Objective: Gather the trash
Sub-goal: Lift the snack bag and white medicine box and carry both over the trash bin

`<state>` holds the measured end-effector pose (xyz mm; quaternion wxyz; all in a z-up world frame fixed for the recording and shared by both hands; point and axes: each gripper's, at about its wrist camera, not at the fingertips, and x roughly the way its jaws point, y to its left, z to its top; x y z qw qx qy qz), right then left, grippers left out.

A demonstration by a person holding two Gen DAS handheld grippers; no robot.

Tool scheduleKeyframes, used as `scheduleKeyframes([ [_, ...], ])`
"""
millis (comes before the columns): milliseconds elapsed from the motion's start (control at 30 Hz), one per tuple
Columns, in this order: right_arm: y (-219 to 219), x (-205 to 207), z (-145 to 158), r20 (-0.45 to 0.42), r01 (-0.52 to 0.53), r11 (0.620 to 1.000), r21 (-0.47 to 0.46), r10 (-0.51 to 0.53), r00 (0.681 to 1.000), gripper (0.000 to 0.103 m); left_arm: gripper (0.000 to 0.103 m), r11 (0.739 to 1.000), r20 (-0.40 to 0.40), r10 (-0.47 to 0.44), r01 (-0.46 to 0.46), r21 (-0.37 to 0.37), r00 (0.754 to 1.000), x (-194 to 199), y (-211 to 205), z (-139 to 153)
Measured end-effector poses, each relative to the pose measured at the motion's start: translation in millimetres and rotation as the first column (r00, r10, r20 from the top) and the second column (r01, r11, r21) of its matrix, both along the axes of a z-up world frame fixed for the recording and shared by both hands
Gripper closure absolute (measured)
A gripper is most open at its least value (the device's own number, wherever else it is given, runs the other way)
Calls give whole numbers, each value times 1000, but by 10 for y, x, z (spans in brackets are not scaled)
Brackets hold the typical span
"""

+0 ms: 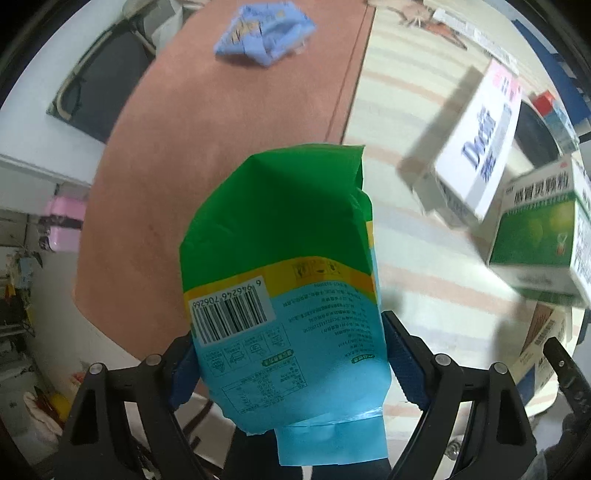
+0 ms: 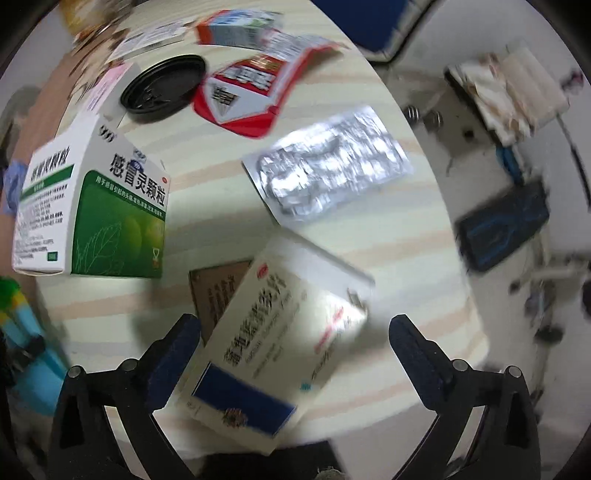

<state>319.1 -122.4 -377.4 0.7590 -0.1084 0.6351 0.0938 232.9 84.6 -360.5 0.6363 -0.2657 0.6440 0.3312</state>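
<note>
My left gripper (image 1: 291, 354) is shut on a green and light-blue snack bag (image 1: 284, 266), held upright above the table. A crumpled blue wrapper (image 1: 264, 31) lies far ahead on the brown mat (image 1: 184, 147). My right gripper (image 2: 295, 350) is open, its blue-padded fingers either side of a white and blue medicine box (image 2: 273, 343) lying on the striped tablecloth (image 2: 406, 266); whether they touch it I cannot tell. The snack bag's edge shows at far left in the right wrist view (image 2: 18, 325).
A green and white medicine box (image 2: 96, 206), a silver blister sheet (image 2: 328, 170), a red and white flattened packet (image 2: 243, 96), a black round lid (image 2: 164, 88) and a brown card (image 2: 214, 291) lie on the table. A white "Doctor" box (image 1: 476, 144) stands right of the bag. The table edge is close on the right.
</note>
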Motion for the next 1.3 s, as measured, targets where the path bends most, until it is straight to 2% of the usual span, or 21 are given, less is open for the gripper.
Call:
scheduleKeyframes([
  [67,-73,-42,-90,-90,76,996,35,-73,993,0,17,1000,-1,15,-15,-28,1000,-43,14,-50],
  [167,-70,-70,-269,-176,156,987,37,-147,973,0,17,999,-6,25,-26,-43,1000,-107,-18,-60],
  [267,19,-132,-234,-109,154,988,3,-153,982,5,17,999,-4,15,-15,-30,1000,-160,14,-35],
  [300,46,-176,-223,-94,153,988,-7,-153,984,7,17,1000,-3,12,-12,-25,1000,-26,32,-59],
  [333,49,-209,-201,-81,150,989,-7,-150,985,12,17,1000,1,9,-9,-19,1000,-65,41,-47],
  [367,65,-230,-166,-67,141,990,-5,-141,988,21,17,1000,5,5,-5,-11,1000,-54,26,-6],
  [633,92,-431,134,-3,32,998,63,-31,1000,22,17,999,51,-38,37,11,998,12,-151,249],
  [700,121,-518,212,3,13,996,86,-13,1000,22,17,999,68,-52,51,9,996,-134,-407,265],
  [867,71,-815,416,15,-40,987,155,38,999,22,17,997,122,-74,77,-24,990,-196,-377,371],
  [1067,-234,-1217,500,9,-79,971,224,80,997,22,17,989,222,-71,97,-109,972,-633,-306,582],
  [1233,-558,-1638,362,-15,-78,964,253,84,996,22,17,978,264,-110,152,-143,958,-1191,-448,491],
  [1300,-646,-1965,196,-35,-72,964,257,84,996,22,17,969,269,-122,172,-174,955,-1475,-468,366],
])
